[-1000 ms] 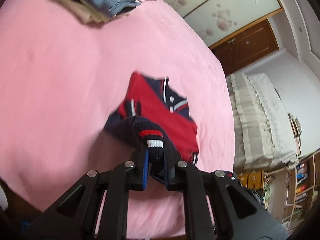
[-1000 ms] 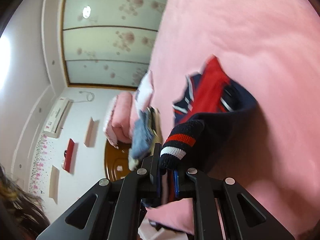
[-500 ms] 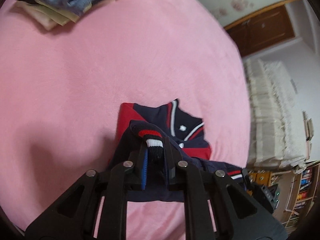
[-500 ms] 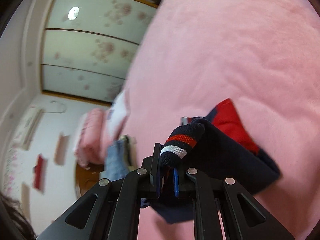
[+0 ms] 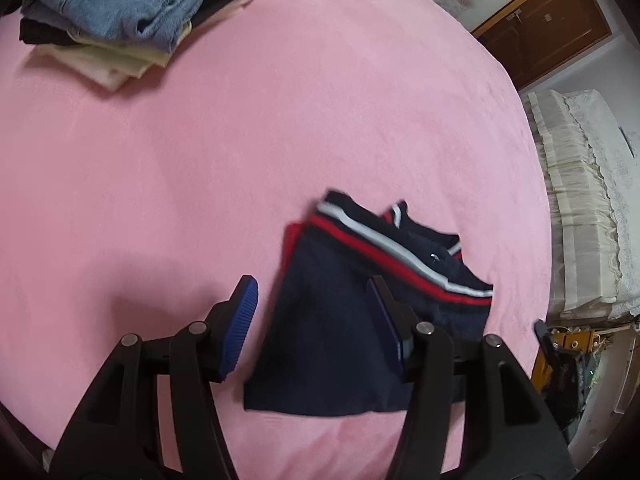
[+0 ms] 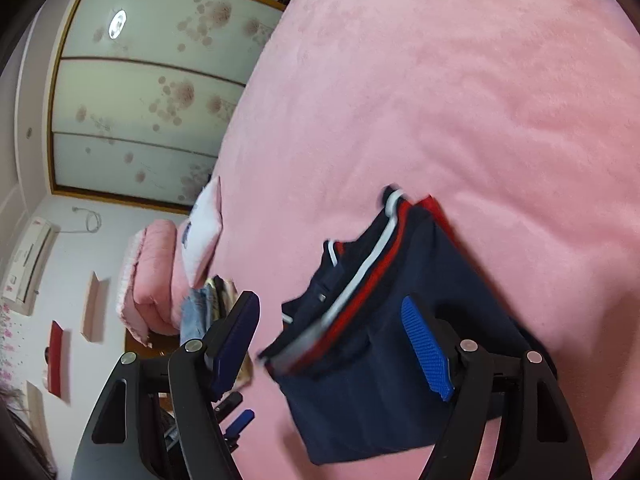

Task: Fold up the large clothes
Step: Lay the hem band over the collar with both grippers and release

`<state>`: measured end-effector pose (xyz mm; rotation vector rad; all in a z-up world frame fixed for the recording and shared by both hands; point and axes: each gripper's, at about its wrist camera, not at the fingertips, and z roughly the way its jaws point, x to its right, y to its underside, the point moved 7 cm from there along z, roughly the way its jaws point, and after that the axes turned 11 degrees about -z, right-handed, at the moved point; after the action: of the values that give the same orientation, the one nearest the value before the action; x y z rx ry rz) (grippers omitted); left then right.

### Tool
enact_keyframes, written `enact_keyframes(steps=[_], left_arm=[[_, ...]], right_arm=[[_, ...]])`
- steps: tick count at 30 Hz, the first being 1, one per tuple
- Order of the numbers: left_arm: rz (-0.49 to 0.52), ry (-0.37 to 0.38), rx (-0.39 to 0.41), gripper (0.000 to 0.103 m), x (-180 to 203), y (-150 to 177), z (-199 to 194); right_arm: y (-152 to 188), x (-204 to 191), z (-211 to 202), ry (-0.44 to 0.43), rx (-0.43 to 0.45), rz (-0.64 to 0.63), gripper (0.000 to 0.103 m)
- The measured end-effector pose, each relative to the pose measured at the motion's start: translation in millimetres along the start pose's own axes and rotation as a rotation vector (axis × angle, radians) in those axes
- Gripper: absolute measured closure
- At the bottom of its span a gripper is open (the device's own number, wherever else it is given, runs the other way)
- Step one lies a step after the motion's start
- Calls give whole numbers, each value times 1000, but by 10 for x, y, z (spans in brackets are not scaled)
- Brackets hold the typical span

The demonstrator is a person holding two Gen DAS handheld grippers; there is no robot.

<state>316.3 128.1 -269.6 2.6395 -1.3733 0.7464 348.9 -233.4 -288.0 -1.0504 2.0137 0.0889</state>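
As both sets of jaws have just been opening, the left gripper (image 5: pixel 312 316) and right gripper (image 6: pixel 336 340) stand wide, pads off the cloth. The navy sweater (image 5: pixel 340 320) lies folded on the pink bedspread (image 5: pixel 200 160), striped hem on top. A stack of folded clothes (image 5: pixel 120 12) sits at 11 o'clock, well apart.
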Motion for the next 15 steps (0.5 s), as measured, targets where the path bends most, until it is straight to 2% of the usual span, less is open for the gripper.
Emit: enact_keyframes(steps=[3, 6, 8, 11, 14, 15], left_arm=[[44, 5, -23, 50, 111, 216, 51], [128, -16, -30, 50, 277, 435, 125], [184, -13, -51, 50, 408, 592, 215], [222, 16, -89, 58, 612, 754, 324], [242, 24, -134, 70, 748, 831, 530], [252, 21, -143, 72, 785, 838, 607]], right_arm=[[128, 48, 129, 33, -51, -43, 29], [273, -47, 238, 76, -122, -191, 35], [472, -66, 239, 92, -185, -319, 55], [658, -203, 422, 106, -302, -528, 77], [809, -271, 643, 79, -389, -677, 90], [847, -260, 719, 75, -417, -706, 91]])
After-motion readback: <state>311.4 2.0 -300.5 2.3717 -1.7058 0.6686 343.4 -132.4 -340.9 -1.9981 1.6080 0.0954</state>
